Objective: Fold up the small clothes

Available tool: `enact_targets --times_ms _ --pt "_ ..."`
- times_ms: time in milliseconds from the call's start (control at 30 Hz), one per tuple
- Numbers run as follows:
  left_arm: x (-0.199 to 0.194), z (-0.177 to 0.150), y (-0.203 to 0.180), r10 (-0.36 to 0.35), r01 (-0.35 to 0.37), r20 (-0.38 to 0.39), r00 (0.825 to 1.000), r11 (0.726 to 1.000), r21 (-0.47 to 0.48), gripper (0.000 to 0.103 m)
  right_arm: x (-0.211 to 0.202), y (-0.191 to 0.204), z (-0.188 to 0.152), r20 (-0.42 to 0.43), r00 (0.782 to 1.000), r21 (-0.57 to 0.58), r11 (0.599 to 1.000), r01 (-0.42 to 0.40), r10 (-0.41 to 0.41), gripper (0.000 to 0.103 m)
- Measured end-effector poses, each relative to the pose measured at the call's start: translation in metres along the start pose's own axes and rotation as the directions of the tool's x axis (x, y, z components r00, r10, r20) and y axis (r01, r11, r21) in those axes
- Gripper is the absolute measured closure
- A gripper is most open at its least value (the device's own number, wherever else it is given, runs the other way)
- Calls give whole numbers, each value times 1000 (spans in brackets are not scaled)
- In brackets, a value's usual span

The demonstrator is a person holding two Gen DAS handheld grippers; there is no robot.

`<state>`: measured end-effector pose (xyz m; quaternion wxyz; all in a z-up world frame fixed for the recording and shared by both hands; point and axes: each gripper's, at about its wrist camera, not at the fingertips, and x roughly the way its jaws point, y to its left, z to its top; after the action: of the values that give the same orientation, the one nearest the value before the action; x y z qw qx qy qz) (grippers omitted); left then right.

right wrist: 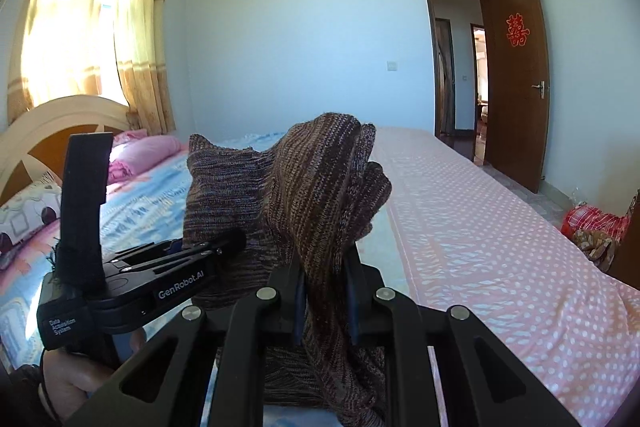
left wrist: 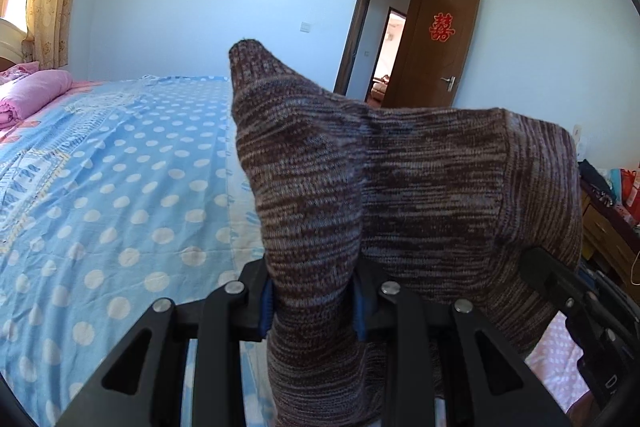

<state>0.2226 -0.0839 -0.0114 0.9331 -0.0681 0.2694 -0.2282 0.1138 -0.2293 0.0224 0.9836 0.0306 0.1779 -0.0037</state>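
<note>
A brown and grey marled knit garment (left wrist: 400, 187) hangs in the air between both grippers, above the bed. My left gripper (left wrist: 314, 303) is shut on one part of it, with the cloth bunched between its blue pads. My right gripper (right wrist: 326, 301) is shut on another part of the knit garment (right wrist: 320, 187), which stands up in a lump above its jaws. The left gripper also shows in the right wrist view (right wrist: 208, 251), close at the left, clamped on the cloth. The right gripper shows at the right edge of the left wrist view (left wrist: 560, 283).
The bed has a blue polka-dot sheet (left wrist: 120, 187) and a pink dotted sheet (right wrist: 500, 247). Pink bedding (left wrist: 32, 95) lies by the headboard (right wrist: 52, 131). An open brown door (right wrist: 516, 79) is at the far right. A cluttered cabinet (left wrist: 608, 219) stands at the right.
</note>
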Motion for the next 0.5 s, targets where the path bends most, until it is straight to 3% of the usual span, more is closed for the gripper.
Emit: enact_targets --times_ms 233,500 --pt "-40 -3 -16 -23 23 1 1000 999 31 73 -55 8 0 58 998 9 1000 -17 17 87" --pt "-66 -21 -23 -11 11 7 1000 997 77 73 -83 7 -28 38 999 54 999 -6 4 87"
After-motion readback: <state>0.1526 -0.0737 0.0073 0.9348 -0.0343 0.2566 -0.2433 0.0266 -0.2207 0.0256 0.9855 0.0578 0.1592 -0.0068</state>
